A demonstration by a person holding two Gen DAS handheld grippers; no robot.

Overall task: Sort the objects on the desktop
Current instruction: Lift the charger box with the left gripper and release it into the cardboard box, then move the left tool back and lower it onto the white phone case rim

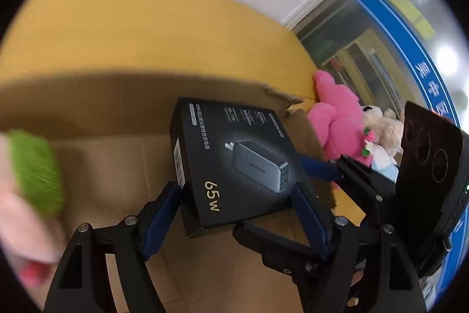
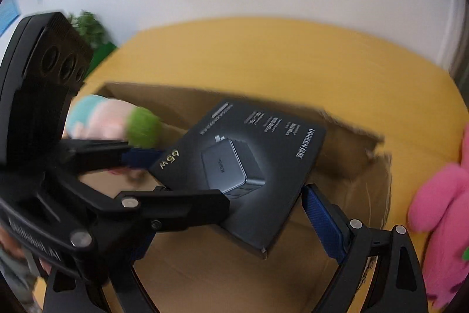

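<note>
Black charger box [image 1: 234, 163] tilted, long axis toward cardboard carton [image 1: 111, 166]

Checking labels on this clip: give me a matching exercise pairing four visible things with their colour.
Things:
1. charger box
2. cardboard carton
3. plush toy beside the carton
4. table surface

Colours:
A. yellow
B. black
C. pink
D. brown

Pairs: 1-B, 2-D, 3-C, 4-A
</note>
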